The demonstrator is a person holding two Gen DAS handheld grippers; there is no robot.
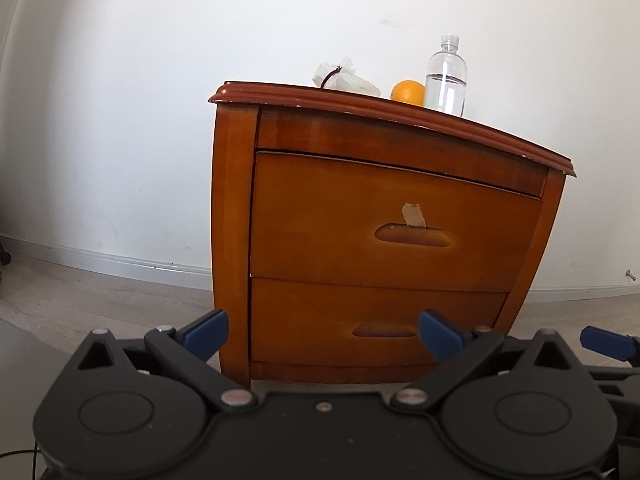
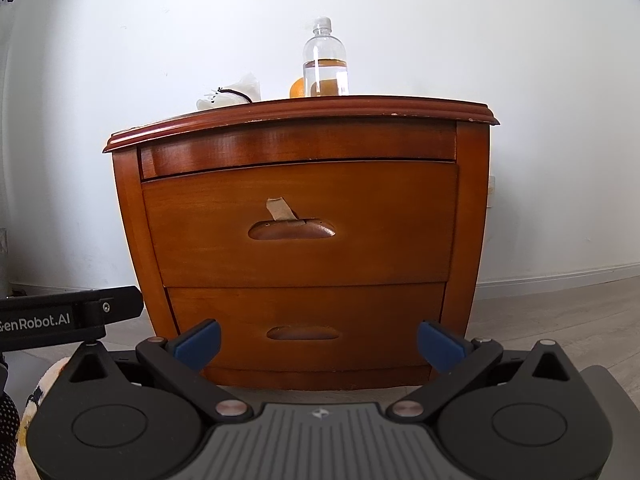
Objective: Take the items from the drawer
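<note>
A brown wooden nightstand (image 1: 380,208) (image 2: 300,216) with two shut drawers stands against a white wall. The upper drawer (image 1: 340,216) (image 2: 200,224) has a recessed handle (image 1: 414,236) (image 2: 292,231) with a strip of tape above it. The lower drawer (image 1: 312,316) (image 2: 360,312) has its own recessed handle (image 1: 385,331) (image 2: 303,333). My left gripper (image 1: 324,334) is open and empty, low in front of the lower drawer. My right gripper (image 2: 319,342) is open and empty, also short of the lower drawer. The drawers' contents are hidden.
On the nightstand top stand a clear water bottle (image 1: 446,80) (image 2: 325,66), an orange (image 1: 408,93) (image 2: 297,89) and a tied plastic bag (image 1: 346,78) (image 2: 230,94). The floor (image 1: 100,296) is pale wood. The left gripper's body (image 2: 60,318) shows at the right view's left edge.
</note>
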